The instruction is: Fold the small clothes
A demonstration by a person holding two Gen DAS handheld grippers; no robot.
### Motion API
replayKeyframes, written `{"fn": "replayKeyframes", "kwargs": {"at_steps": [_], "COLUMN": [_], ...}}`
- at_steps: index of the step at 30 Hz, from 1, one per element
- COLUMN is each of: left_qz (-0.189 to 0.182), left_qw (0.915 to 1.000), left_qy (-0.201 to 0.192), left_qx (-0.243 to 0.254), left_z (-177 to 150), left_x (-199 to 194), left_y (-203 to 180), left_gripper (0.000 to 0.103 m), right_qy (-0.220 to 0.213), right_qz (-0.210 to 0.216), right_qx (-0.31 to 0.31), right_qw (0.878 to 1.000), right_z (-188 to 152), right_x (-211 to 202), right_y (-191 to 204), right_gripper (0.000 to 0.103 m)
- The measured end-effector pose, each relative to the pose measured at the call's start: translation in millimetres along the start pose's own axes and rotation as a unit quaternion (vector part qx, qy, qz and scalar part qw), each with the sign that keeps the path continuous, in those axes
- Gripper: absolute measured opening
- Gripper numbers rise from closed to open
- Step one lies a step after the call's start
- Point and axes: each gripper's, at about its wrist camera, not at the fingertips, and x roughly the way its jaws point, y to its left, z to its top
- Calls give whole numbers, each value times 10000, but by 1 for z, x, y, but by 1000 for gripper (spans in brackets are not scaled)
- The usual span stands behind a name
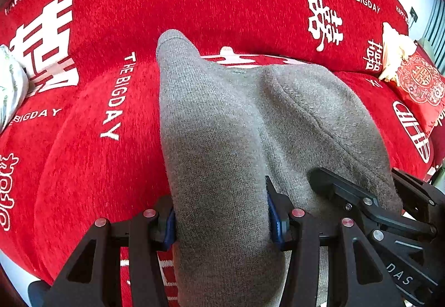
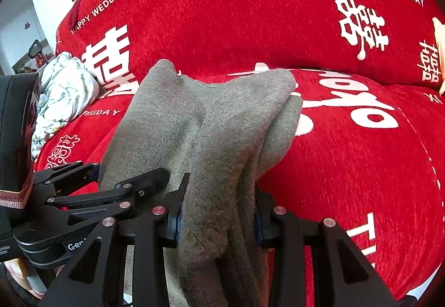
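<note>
A grey knitted garment [image 1: 222, 123] lies on the red sofa, bunched and folded over itself; it also shows in the right wrist view [image 2: 211, 129]. My left gripper [image 1: 222, 220] is shut on its near edge, cloth filling the gap between the blue pads. My right gripper [image 2: 217, 220] is shut on the same garment's near edge, a thick fold between its fingers. The two grippers sit side by side: the right one shows in the left wrist view [image 1: 361, 201], the left one in the right wrist view [image 2: 111, 184]. The garment's underside is hidden.
The red sofa cover [image 1: 111, 29] with white lettering spans seat and backrest. A white patterned cloth bundle [image 2: 64, 84] lies at the left. A red embroidered cushion [image 1: 417, 84] and a cream item [image 1: 395, 51] sit at the right.
</note>
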Motion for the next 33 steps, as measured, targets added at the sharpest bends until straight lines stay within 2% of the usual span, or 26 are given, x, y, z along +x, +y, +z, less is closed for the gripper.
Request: {"fn": "replayKeyframes", "kwargs": {"at_steps": [20, 22, 23, 24, 27, 30, 33], "left_qz": [-3, -55, -61, -106, -309, -242, -249], "left_qw": [10000, 10000, 9999, 9998, 9989, 9986, 9976], "left_qy": [40, 50, 42, 31, 28, -172, -354], "left_qx": [23, -29, -94, -189, -365, -446, -538], "left_z": [-13, -15, -17, -20, -23, -16, 1], "left_x": [8, 10, 11, 11, 7, -11, -22], "left_y": [2, 8, 13, 19, 33, 40, 46], "left_gripper": [53, 58, 66, 72, 74, 74, 74], "right_qy": [29, 55, 99, 153, 259, 66, -310], "right_qz": [4, 44, 102, 170, 251, 234, 277], "right_qx": [-10, 51, 135, 215, 496, 743, 772], "right_qw": [10000, 10000, 9998, 9995, 9981, 9969, 9961], "right_z": [-16, -18, -20, -22, -28, -24, -9], "right_x": [8, 10, 12, 15, 17, 3, -18], "right_y": [-2, -7, -14, -20, -37, -53, -58], "right_gripper": [40, 41, 41, 44, 60, 61, 61]}}
